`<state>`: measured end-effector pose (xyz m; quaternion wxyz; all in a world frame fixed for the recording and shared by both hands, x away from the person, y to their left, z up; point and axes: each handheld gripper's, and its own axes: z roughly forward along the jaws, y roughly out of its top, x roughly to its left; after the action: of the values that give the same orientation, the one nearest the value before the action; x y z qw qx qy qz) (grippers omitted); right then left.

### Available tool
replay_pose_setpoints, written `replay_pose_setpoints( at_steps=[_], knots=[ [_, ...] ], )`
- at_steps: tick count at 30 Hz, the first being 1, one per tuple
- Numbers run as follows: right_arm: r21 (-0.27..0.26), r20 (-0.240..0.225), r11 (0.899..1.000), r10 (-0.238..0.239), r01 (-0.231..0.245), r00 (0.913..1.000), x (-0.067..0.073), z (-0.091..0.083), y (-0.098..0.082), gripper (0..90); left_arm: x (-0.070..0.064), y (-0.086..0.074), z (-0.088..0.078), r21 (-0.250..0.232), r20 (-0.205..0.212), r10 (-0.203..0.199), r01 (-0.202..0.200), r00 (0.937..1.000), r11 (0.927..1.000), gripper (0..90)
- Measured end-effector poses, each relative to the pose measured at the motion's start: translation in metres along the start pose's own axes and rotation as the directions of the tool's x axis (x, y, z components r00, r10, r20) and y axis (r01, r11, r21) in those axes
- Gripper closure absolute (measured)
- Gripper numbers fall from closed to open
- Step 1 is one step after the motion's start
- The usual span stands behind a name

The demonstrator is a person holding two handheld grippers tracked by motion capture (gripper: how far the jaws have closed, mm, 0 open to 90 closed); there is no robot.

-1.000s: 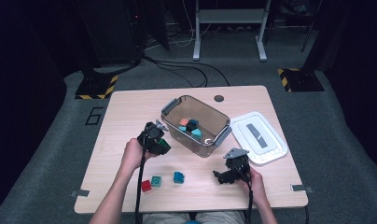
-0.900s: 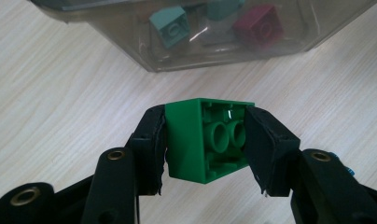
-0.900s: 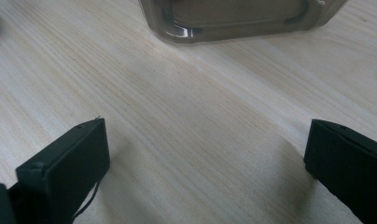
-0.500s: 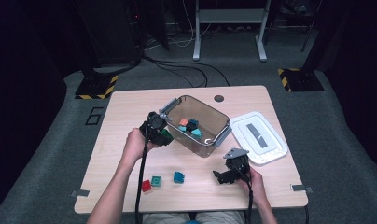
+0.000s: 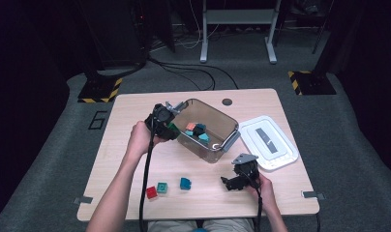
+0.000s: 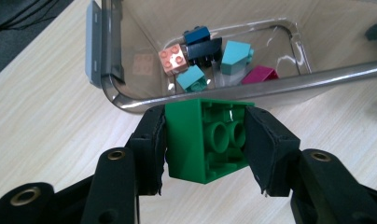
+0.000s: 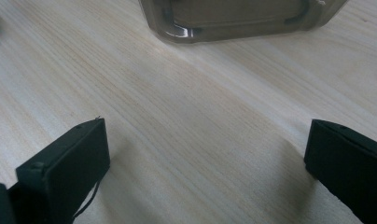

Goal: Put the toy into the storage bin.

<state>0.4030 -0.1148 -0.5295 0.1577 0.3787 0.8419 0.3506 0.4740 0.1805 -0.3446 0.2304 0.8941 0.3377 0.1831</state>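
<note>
Clear bin (image 5: 218,145) holds several bricks (image 6: 203,51). Left tongs (image 6: 205,140) clamp green brick (image 6: 207,140) at rim; right tongs (image 7: 205,154) spread apart.

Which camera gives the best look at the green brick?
The left gripper view: the green brick sits close up, underside tubes facing the camera, clamped between the left gripper jaws. The high view shows a small green patch beside the bin.
</note>
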Motion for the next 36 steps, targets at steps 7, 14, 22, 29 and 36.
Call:
replay_pose_setpoints(
  at_steps=[7, 14, 22, 29, 36],
  knots=[
    [0.0, 0.0, 1.0, 0.0, 0.0, 1.0, 0.0, 0.0, 0.0, 0.0, 0.002, 0.016, 0.0, -0.006, -0.002, 0.01, -0.01, 0.9999, 0.9999, 51.1],
    [0.0, 0.0, 1.0, 0.0, 0.0, 1.0, 0.0, 0.0, 0.0, 0.0, 0.003, 0.033, 0.006, -0.005, -0.001, 0.019, -0.019, 0.9998, 0.9998, 51.1],
    [0.0, 0.001, 1.0, 0.006, -0.006, 1.0, 0.0, 0.0, 0.0, 0.0, 0.005, 0.051, 0.02, 0.004, 0.003, 0.022, -0.022, 0.9998, 0.9998, 51.0],
    [0.0, 0.001, 1.0, 0.006, -0.006, 1.0, 0.0, 0.0, 0.0, 0.0, 0.007, 0.058, 0.036, 0.026, 0.008, 0.003, -0.003, 1.0, 0.9996, 51.1],
    [0.001, 0.001, 1.0, 0.006, -0.006, 1.0, 0.0, 0.0, 0.0, 0.0, 0.008, 0.062, 0.05, 0.031, 0.022, -0.007, 0.007, 0.9997, 0.9995, 51.0]
  ],
)
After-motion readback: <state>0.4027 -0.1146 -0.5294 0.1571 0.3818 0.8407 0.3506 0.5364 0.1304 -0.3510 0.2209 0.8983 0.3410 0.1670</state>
